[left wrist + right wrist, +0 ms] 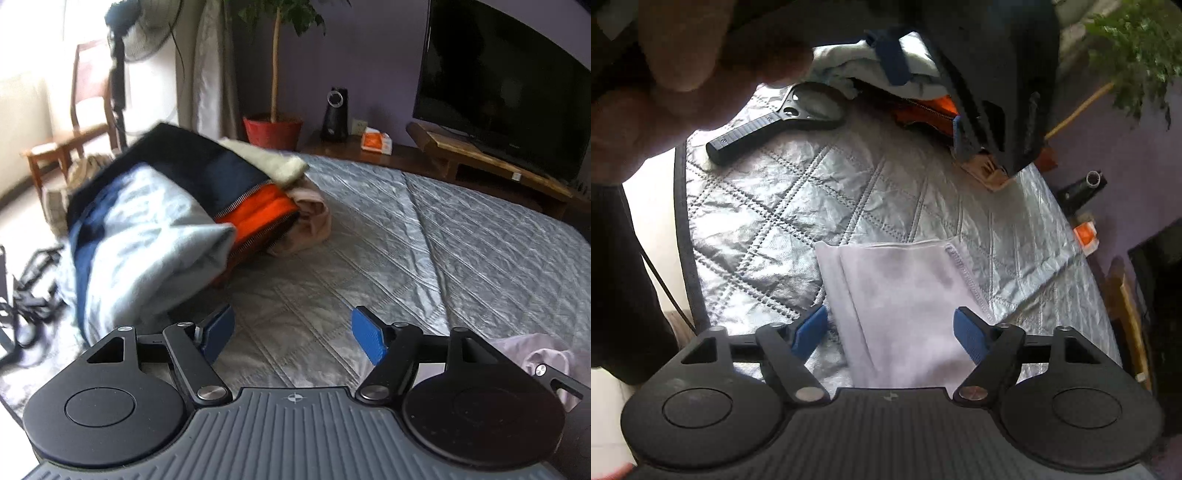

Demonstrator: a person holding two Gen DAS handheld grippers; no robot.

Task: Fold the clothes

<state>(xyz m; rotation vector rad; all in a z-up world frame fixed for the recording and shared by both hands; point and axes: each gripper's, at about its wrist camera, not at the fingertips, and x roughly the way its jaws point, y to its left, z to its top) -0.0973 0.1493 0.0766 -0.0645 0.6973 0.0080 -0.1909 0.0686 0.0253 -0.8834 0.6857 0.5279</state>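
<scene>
Clothes to fold: a pale lilac garment (905, 306) lies flat on the bed (768, 206), low centre in the right view, between the wide-open, empty right hand-held gripper (892, 332). The left hand-held gripper (293, 334), also open and empty, faces the pile (166, 221) at left. Pinching one hem corner per gripper would likely keep the fold square.

Left gripper (293, 334): jaws spread wide, nothing between the blue pads (369, 338), held low and angled slightly downward. Right gripper (891, 334): jaws also wide apart, no grip, pointing steeply down. In the right wrist view the left gripper (886, 59) shows from outside at top centre, with the person's hand (683, 74) blurred at upper left.
</scene>
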